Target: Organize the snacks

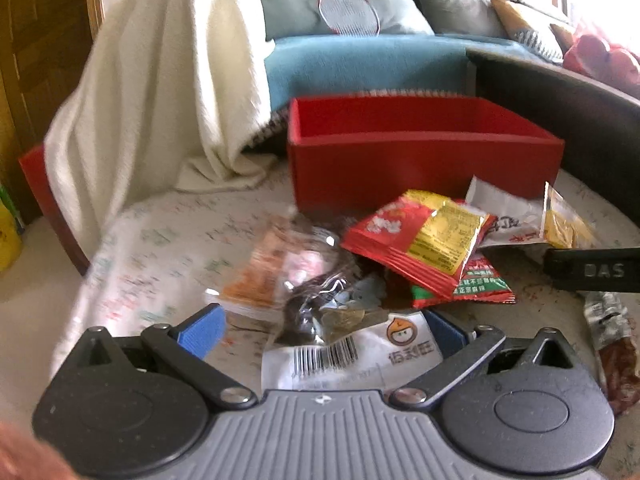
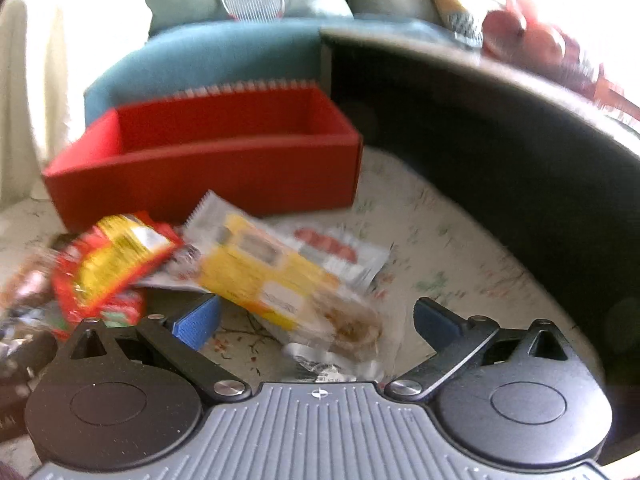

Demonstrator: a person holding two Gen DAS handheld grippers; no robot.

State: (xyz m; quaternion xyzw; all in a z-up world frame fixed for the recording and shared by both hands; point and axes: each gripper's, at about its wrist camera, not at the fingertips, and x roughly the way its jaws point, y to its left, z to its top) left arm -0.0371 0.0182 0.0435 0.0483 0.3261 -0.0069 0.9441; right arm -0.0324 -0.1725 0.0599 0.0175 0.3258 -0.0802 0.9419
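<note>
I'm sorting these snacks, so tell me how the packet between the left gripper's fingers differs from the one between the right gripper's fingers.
The left gripper frames a white packet with a barcode and an orange cartoon face; the right gripper frames a yellow packet with a clear end showing brownish food. The white packet lies roughly flat; the yellow packet lies diagonally. Both sit between open jaws, outside the red box.

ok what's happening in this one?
A person with a handheld gripper in each hand is sorting snacks on a patterned cloth. The red box looks empty as far as its inside shows; the packets all lie in a heap in front of it. The left gripper is open around a clear packet overlapping a white barcode packet. The right gripper is open around a yellow packet. Neither has closed.
</note>
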